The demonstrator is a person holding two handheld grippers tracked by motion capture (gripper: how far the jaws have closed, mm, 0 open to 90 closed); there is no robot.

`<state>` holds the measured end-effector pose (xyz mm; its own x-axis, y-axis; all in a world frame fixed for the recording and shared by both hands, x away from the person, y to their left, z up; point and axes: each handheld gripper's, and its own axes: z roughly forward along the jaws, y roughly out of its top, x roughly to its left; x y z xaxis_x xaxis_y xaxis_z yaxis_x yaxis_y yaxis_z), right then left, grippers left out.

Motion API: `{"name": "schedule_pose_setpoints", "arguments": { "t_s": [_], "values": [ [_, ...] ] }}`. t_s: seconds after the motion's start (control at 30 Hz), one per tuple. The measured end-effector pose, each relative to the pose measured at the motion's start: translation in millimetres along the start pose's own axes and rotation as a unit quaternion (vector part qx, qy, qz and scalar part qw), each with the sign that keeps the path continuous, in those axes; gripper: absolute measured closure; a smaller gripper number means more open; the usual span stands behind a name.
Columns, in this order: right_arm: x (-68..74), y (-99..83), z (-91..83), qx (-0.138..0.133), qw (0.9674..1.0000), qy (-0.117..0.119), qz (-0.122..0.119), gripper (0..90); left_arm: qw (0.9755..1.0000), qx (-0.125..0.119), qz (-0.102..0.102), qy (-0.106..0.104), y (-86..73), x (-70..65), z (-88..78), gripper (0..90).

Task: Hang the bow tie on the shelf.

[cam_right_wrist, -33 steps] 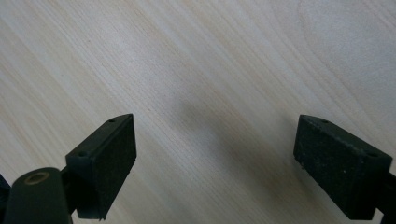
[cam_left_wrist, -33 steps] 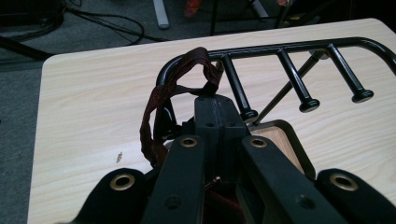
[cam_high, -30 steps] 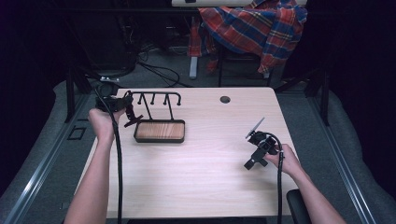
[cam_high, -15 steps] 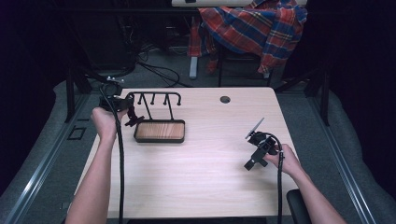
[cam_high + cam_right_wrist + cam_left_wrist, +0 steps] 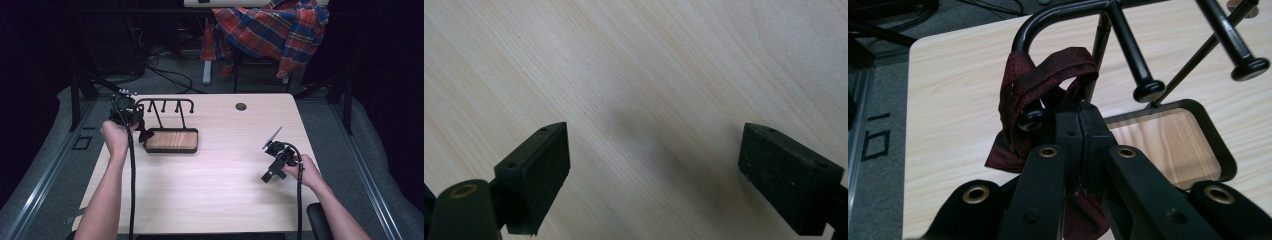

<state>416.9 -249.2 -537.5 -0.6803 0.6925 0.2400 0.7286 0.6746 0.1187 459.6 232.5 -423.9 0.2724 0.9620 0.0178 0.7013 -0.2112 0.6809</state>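
2 claws work a pale wood table [image 5: 220,175] in a dark room. My left claw [image 5: 1080,131] pinches a dark red, creased cloth strip [image 5: 1040,75] on the rack's [image 5: 165,106] left peg; my right claw [image 5: 654,175] gapes empty.

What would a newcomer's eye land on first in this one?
Probably the dark red cloth strip looped over the black peg rack at the table's far left, pinched by the shut left tool. Next, the right tool with jaws wide open over bare tabletop, and the plaid shirt on a chair behind.
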Motion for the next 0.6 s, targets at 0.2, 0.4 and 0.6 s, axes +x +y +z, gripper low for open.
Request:
{"name": "schedule_pose_setpoints", "arguments": {
  "t_s": [0.2, 0.4, 0.6],
  "values": [
    [0.9, -0.2, 1.3, -0.007, 1.0000, 0.003, 0.006, 12.9, 0.9999, -0.004, 0.003, 0.012, -6.4, 0.1, 0.0, 86.0],
    [0.1, 0.5, 0.2, 0.003, 1.0000, 0.001, -0.003, 12.8, 0.9999, -0.006, -0.004, 0.012, -12.5, 4.5, 1.5, 83.1],
    [-0.1, 0.6, 0.2, 0.005, 1.0000, 0.000, -0.004, 12.8, 0.9999, -0.009, -0.010, 0.002, -15.2, 8.6, -1.1, 72.0]
  ]
}}
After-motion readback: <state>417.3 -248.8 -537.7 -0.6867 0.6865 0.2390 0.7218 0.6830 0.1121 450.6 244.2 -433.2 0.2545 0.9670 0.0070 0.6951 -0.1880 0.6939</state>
